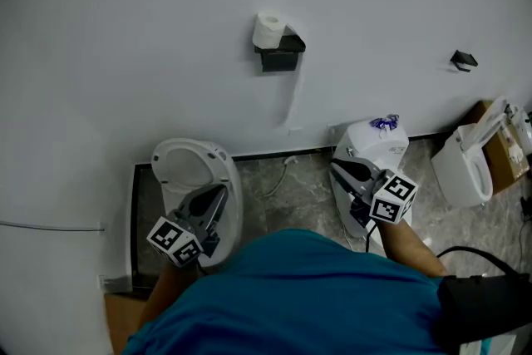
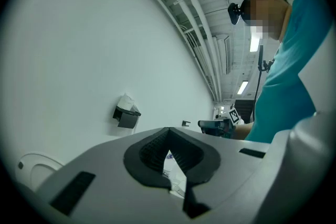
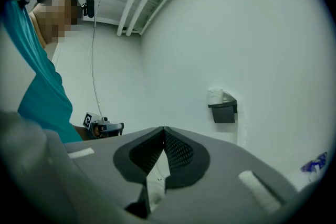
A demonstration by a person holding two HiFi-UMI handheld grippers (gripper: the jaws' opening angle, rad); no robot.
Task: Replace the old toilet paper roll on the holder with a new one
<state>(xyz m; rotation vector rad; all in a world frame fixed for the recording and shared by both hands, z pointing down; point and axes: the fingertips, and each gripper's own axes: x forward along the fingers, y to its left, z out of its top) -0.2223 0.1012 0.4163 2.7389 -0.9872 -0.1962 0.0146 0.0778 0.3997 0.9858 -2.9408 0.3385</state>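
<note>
White wall (image 1: 125,29), toilet (image 1: 187,166) at its foot. Left gripper (image 1: 218,194) & right gripper (image 1: 337,168): both w/ jaws pressed together, empty, well apart from black holder (image 1: 279,56). Paper roll (image 1: 268,29) sits atop holder.

My fingers (image 2: 151,150) carry dark ribbed pads set in smooth, matt grey plastic. The toilet paper roll (image 1: 268,28) is soft white paper on a matt black holder (image 1: 280,56), perhaps metal. The wall (image 1: 125,29) is smooth matt white, the floor (image 1: 307,187) veined grey tile, and the toilet (image 1: 193,146) glossy white.
</note>
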